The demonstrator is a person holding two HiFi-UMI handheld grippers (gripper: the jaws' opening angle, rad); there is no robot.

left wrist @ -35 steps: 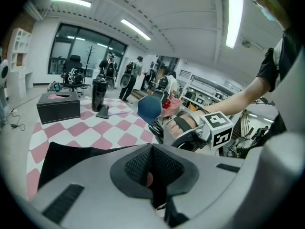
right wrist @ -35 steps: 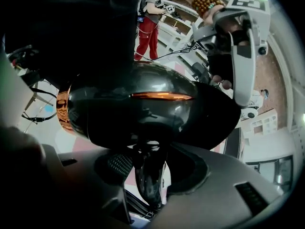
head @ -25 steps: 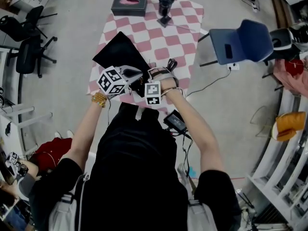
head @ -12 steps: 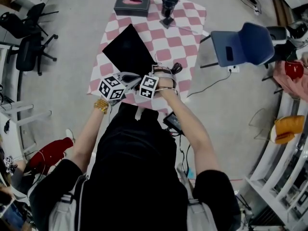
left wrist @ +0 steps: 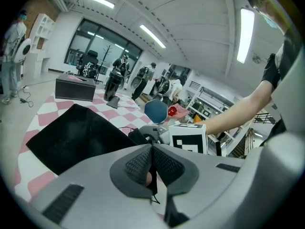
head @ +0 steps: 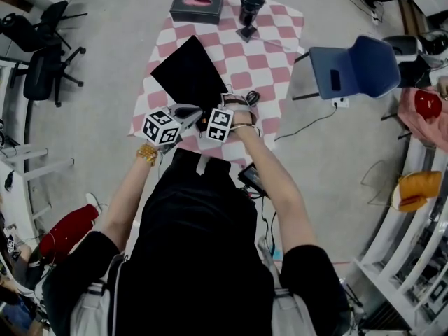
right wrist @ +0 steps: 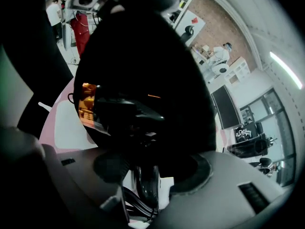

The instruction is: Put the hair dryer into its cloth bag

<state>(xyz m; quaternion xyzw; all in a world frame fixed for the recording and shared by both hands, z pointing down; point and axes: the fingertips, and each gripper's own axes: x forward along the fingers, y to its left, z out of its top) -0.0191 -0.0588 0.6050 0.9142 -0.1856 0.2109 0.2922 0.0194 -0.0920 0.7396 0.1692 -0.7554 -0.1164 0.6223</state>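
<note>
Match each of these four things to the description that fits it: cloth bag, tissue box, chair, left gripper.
1. cloth bag
2. tissue box
3. chair
4. left gripper

A. blue, standing off the tablecloth
B. jaws shut on thin black fabric
C. dark grey, at the tablecloth's far edge
D. black, spread on the tablecloth

Pairs: 1-D, 2-C, 3-A, 4-B
</note>
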